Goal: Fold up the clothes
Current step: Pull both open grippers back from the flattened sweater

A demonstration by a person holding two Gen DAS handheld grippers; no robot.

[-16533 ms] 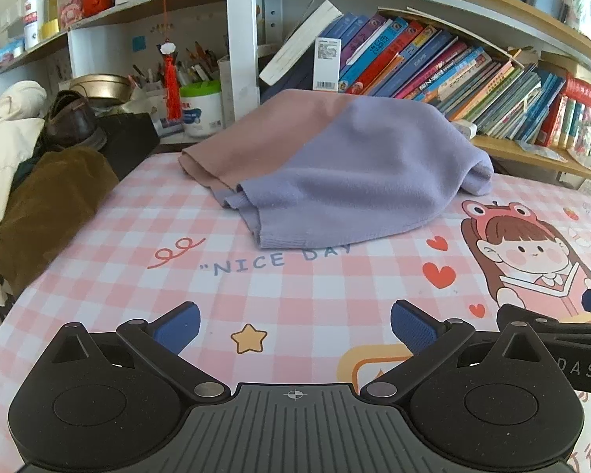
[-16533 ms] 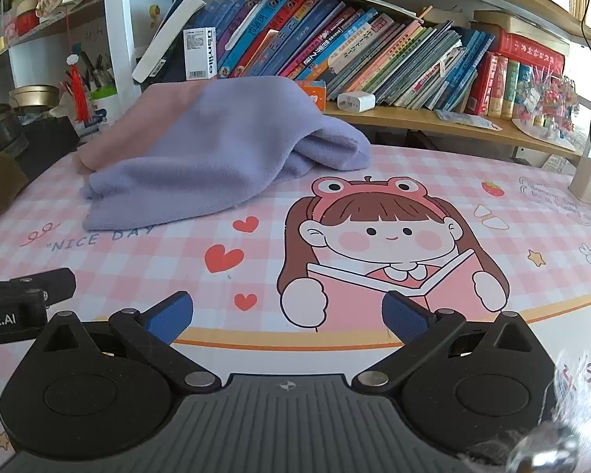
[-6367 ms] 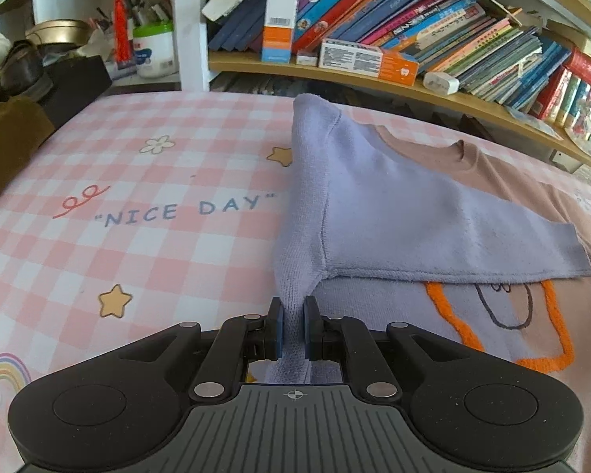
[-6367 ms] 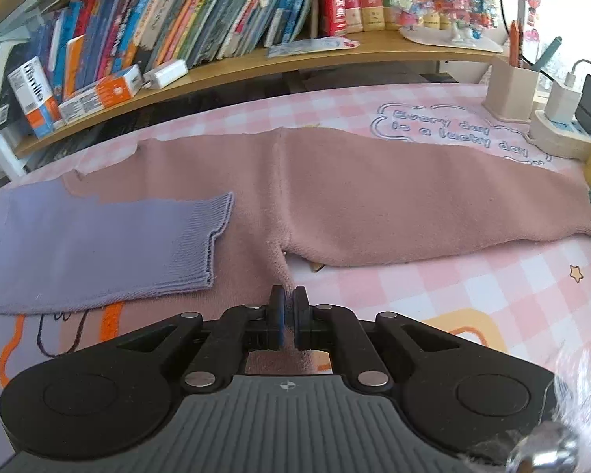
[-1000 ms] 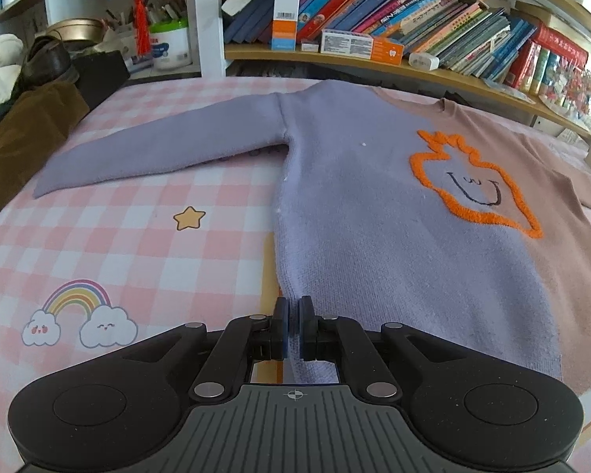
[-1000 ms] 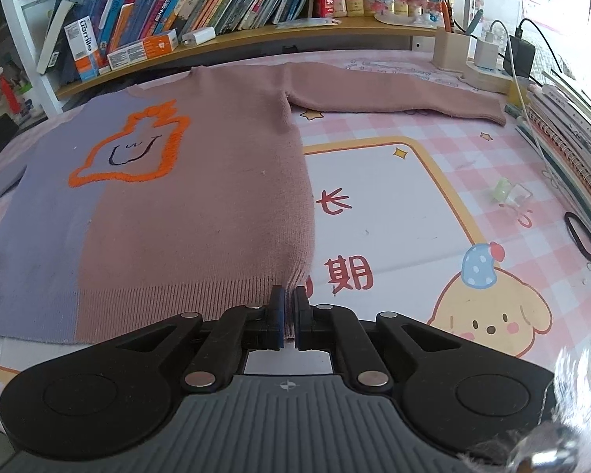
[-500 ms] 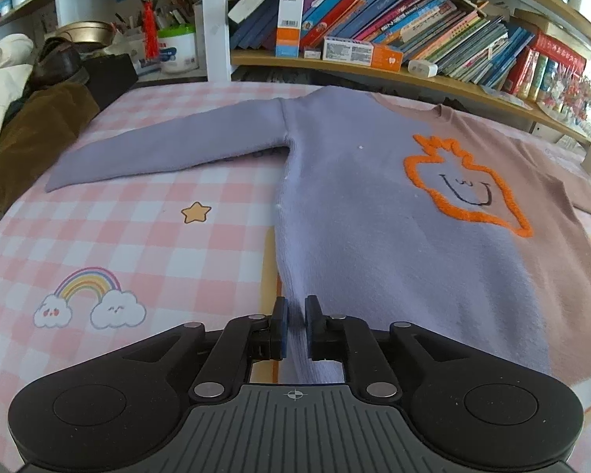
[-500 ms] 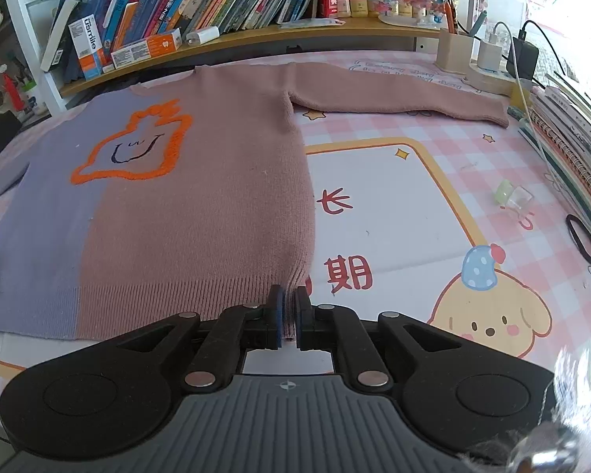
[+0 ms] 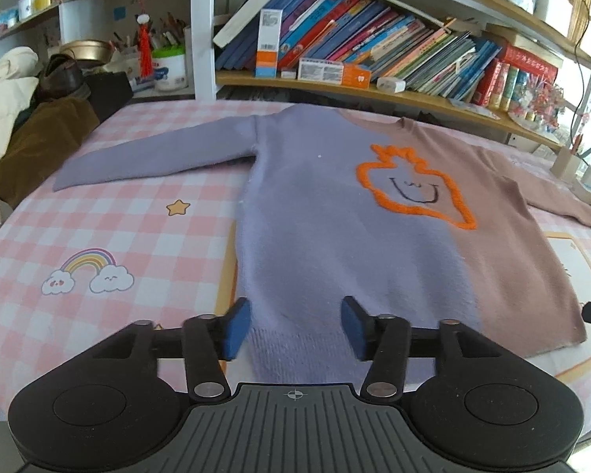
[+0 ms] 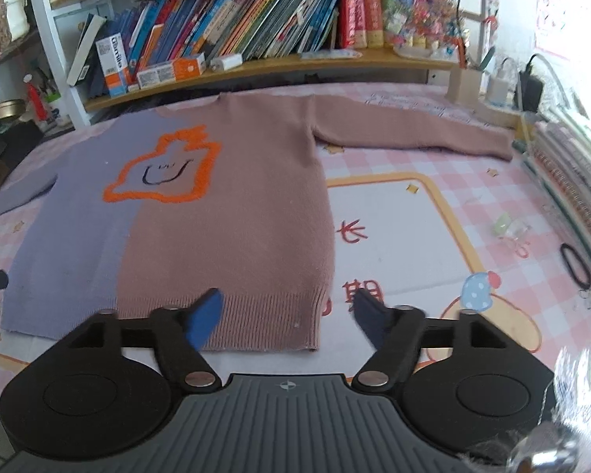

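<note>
A sweater (image 9: 335, 236) (image 10: 216, 228), lilac on one half and dusty pink on the other with an orange outlined figure on the chest, lies flat and face up on the pink checked tablecloth (image 9: 118, 236), both sleeves spread out sideways. My left gripper (image 9: 293, 327) hovers over the lilac hem corner, jaws opening, the hem lying below and loose between the blue pads. My right gripper (image 10: 287, 315) is over the pink hem corner (image 10: 295, 315), jaws opening wide and gripping nothing.
Bookshelves (image 9: 374, 55) packed with books run along the far table edge. Coats and a dark bag (image 9: 27, 126) pile up at the left. A stack of notebooks (image 10: 571, 181), a black hair tie (image 10: 575, 264), a charger and a pen holder (image 10: 465, 82) sit at the right.
Both grippers, shut on the sweater's hem corners a second ago, have opened and let the hem drop flat. Both have lifted slightly and drawn back from the sweater.
</note>
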